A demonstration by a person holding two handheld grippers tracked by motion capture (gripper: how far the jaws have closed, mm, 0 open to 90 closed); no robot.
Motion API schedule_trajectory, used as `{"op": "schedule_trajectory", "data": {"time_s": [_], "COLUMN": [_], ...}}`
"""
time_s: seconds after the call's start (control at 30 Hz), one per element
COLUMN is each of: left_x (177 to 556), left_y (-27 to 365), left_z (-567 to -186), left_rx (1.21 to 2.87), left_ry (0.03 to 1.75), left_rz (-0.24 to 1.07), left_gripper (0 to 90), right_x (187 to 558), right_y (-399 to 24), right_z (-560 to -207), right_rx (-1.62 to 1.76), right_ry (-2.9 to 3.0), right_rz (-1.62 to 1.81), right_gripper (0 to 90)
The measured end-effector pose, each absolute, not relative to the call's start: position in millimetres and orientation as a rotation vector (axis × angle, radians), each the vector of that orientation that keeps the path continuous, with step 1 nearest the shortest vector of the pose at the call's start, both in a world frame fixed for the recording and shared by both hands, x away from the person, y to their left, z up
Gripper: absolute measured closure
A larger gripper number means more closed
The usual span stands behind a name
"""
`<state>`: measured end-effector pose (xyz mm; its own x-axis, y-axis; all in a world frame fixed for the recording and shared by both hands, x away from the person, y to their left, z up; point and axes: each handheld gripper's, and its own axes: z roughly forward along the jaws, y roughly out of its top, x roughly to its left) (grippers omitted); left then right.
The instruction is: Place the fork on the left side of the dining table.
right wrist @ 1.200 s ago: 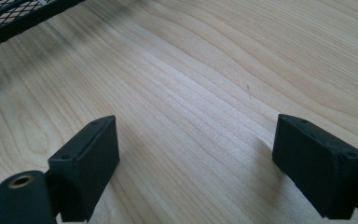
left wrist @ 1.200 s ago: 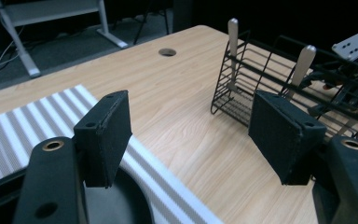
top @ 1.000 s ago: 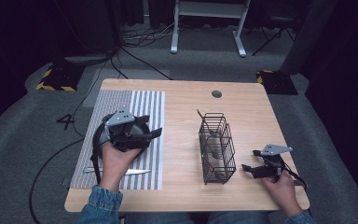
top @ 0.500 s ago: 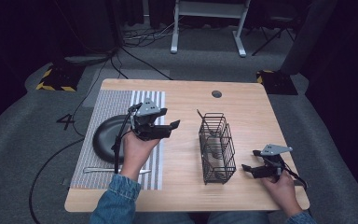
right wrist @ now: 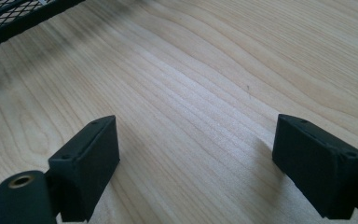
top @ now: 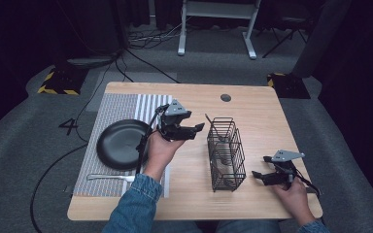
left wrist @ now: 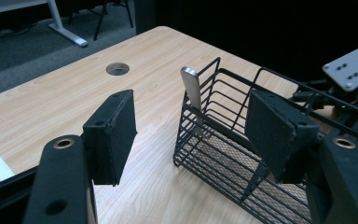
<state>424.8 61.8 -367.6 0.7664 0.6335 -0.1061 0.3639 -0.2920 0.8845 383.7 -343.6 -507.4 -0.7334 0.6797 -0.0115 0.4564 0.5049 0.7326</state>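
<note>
The left gripper [top: 194, 130] is reaching toward the wire basket [top: 227, 154], its jaws standing wide apart with nothing between them, though they have just been closing a little. Seen along those jaws in the left gripper view, a flat metal utensil handle [left wrist: 191, 95] is sticking up out of the near end of the basket [left wrist: 242, 154], leaning against the wires; which utensil it is I cannot tell, since the working end is hidden down in the mesh. That handle looks like the thing being gone for.

To do this well, the person is needing to bring the left gripper in so the handle sits squarely between the two pads [left wrist: 114, 133], above the basket rim, so the pads are not catching on the wires. Closing on the flat faces rather than the thin edges should be giving a steadier hold. Lifting straight up along the handle's lean would be keeping it from snagging and tipping the basket.

The right gripper [top: 267, 175] is resting low on the worktop [top: 252, 111] on the basket's far side from the left gripper, jaws wide and holding nothing; it could be steadying the basket. Beyond the left gripper from the basket, a black plate [top: 121, 144] is sitting on a striped mat [top: 121, 104], with a fork [top: 110, 177] just beside it
</note>
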Motion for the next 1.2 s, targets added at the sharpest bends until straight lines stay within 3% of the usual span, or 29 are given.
{"op": "schedule_trajectory", "data": {"time_s": [0.43,0.97,1.2], "left_x": [442.5,453.5,454.8], "left_y": [39.6,30.0,30.4], "left_z": [-375.8,-381.3,-380.3], "left_rx": [1.914,1.898,1.887], "left_ry": [0.791,0.839,0.833], "left_rz": [0.267,0.195,0.156], "left_gripper": [45.0,71.8,78.2], "right_x": [383.5,383.4,383.3], "right_y": [-343.7,-343.8,-343.8], "right_z": [-507.3,-507.3,-507.4], "right_rx": [0.954,0.954,0.954], "right_ry": [2.454,2.453,2.453], "right_rz": [1.061,1.062,1.064], "right_gripper": [15.0,15.1,15.2]}}
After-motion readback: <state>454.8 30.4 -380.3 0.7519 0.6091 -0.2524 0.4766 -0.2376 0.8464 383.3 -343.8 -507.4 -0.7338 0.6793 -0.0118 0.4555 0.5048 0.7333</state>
